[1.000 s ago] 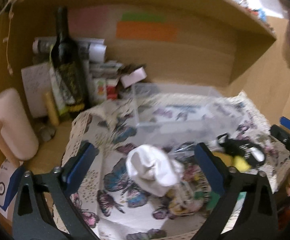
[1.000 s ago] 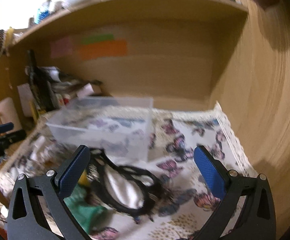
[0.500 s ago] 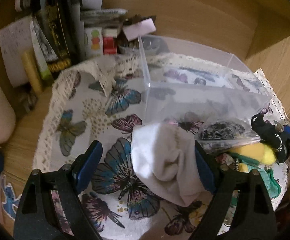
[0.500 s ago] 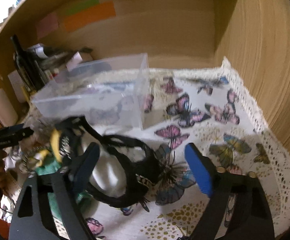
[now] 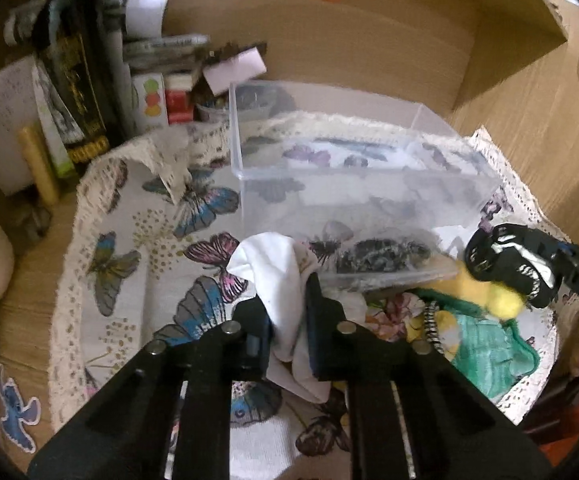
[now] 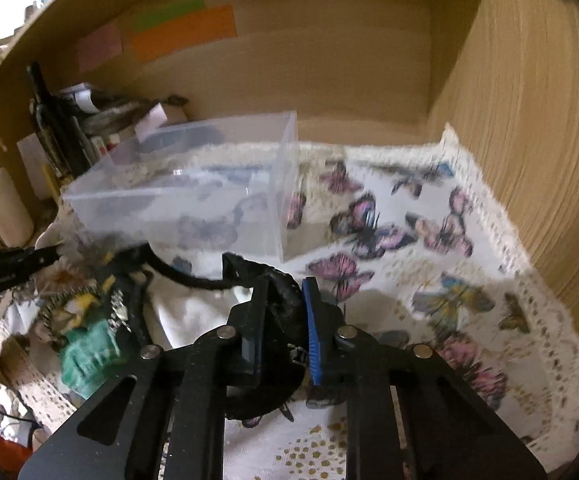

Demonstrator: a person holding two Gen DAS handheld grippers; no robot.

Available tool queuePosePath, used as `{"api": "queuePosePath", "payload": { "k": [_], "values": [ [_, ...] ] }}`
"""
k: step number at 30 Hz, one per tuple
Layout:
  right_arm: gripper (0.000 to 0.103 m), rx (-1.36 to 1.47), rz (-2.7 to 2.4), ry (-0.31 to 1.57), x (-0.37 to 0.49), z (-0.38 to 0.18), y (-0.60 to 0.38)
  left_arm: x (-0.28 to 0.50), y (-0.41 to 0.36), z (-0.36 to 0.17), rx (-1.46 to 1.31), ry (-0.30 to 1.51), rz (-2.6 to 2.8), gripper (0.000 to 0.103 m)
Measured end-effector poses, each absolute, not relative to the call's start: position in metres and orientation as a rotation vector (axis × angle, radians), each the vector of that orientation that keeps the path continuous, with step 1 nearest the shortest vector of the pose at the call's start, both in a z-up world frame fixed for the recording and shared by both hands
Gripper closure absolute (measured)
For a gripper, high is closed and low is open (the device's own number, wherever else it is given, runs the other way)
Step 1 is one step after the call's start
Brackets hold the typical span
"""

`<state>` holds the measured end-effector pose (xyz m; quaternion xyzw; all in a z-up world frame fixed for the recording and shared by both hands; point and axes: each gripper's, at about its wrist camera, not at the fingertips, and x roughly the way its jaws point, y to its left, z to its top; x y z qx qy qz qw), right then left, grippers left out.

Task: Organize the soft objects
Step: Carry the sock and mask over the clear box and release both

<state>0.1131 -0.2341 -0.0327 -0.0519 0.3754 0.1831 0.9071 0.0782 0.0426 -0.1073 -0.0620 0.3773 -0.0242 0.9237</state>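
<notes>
Left tongs [image 5: 287, 312] clamped on a white sock [image 5: 279, 276] over the butterfly cloth [image 5: 129, 280], right tongs [image 6: 283, 312] pinched on a black strappy garment [image 6: 277, 284], clear plastic box [image 6: 193, 200] just beyond, dark bottle [image 5: 73, 68] behind on the worktop.
</notes>
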Motion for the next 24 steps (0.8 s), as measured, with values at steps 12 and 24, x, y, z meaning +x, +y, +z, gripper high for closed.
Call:
{"api": "queuePosePath", "payload": {
  "k": [12,24],
  "values": [
    [0.089,-0.124,0.41,0.543,0.115,0.031,-0.224,0.056,0.055,-0.041,-0.102,0.571,-0.015,0.089],
    [0.089,-0.146,0.453,0.39,0.136,0.076,-0.188,0.071,0.049,0.0,-0.078,0.442,-0.055,0.089]
  ]
}}
